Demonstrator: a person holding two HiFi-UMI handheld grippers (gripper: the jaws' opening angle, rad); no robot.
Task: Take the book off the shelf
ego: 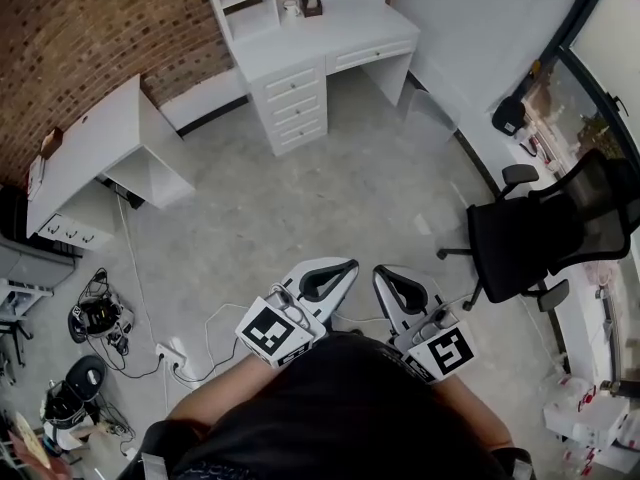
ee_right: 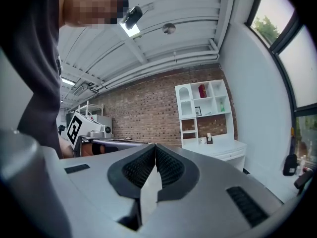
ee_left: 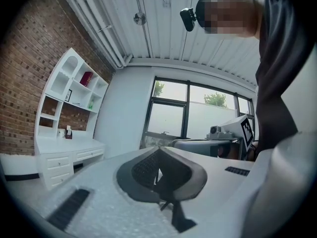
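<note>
Two grippers: left gripper (ego: 333, 273) and right gripper (ego: 392, 278), jaws pressed together on nothing. One red book (ee_right: 202, 90) stands on one shelf (ee_right: 214, 97); one chair (ego: 545, 233) stands well apart.

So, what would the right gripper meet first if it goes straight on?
Nothing close: the right gripper has free air ahead, then probably the brick wall beside the white shelf.

Item count:
- Claws: two, the left claw (ego: 340, 271) and the right claw (ego: 388, 278).
- Marker cubes (ego: 272, 333): two, one per claw.
- Benches: two, the far bench (ego: 330, 28) ahead of both claws and the side bench (ego: 95, 143) off the left claw's side.
- Shelf unit (ee_right: 203, 103): one.
- Red book (ee_right: 202, 90): one.
- Black office chair (ego: 545, 233): one, off the right claw's side.
</note>
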